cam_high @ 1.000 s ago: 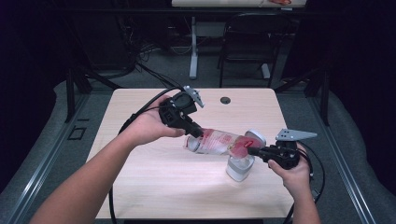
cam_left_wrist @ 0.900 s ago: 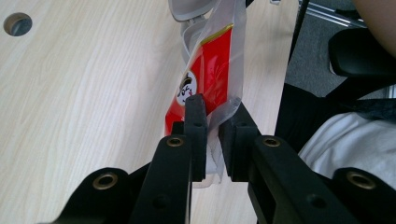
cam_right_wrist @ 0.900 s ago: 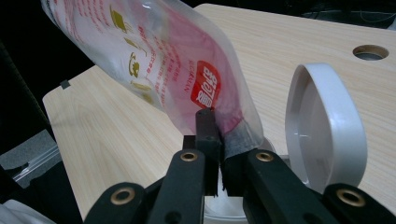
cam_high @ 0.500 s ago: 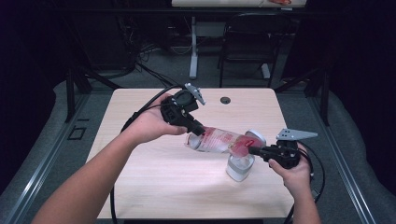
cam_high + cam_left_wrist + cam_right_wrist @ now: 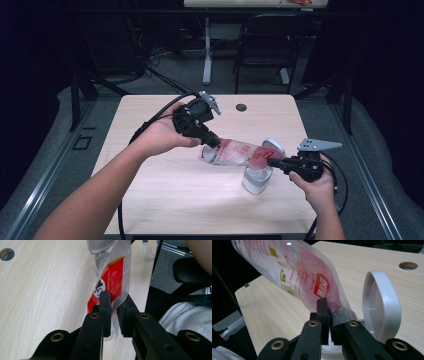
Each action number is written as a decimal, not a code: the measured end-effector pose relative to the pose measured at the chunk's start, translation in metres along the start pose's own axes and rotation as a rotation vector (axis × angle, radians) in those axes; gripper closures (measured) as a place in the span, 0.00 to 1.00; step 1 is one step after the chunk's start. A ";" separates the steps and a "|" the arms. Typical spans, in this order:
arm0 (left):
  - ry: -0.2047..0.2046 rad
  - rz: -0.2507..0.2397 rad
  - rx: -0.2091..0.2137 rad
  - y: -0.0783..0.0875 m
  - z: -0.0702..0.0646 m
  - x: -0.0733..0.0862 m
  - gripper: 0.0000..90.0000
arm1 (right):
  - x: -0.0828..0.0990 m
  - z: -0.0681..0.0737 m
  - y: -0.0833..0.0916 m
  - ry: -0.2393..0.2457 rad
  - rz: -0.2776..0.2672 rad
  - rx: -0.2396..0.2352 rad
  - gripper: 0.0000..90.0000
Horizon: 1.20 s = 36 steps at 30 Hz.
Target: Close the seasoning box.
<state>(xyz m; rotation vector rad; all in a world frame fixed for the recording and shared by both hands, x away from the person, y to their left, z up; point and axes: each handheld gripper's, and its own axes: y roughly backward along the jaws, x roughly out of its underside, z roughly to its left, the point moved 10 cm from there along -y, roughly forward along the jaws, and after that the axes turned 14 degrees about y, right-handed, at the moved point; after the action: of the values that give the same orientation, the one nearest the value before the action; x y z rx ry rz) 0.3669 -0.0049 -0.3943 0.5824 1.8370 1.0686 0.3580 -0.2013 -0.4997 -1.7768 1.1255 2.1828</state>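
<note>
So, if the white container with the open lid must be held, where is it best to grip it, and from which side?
Grip the white container low on its body, coming in level from the person's side. The hinged lid stands open at the far side and the plastic pouch hangs over the mouth, so the top is blocked. The body looks rounded, so the jaws would likely need to open wide.

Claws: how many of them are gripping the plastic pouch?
2. The left claw pinches the pouch at its upper end; the right claw pinches its lower end, above the open white container.
</note>
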 end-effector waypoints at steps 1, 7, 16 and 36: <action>0.000 0.000 -0.003 -0.001 0.001 -0.001 0.92 | 0.000 -0.001 0.000 -0.001 0.000 0.004 0.98; 0.003 0.000 -0.004 -0.004 0.002 -0.004 0.91 | 0.002 -0.004 0.001 -0.018 0.001 0.006 0.98; -0.005 0.005 -0.005 -0.003 -0.002 -0.005 0.91 | 0.003 -0.005 0.002 -0.019 0.012 0.012 0.98; 0.000 -0.026 -0.011 0.010 -0.001 -0.009 0.91 | 0.002 0.001 -0.007 -0.027 0.006 -0.027 0.98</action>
<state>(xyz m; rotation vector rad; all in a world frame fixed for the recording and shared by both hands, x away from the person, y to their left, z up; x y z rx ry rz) 0.3695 -0.0067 -0.3817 0.5503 1.8331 1.0610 0.3598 -0.1965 -0.5045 -1.7518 1.1026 2.2288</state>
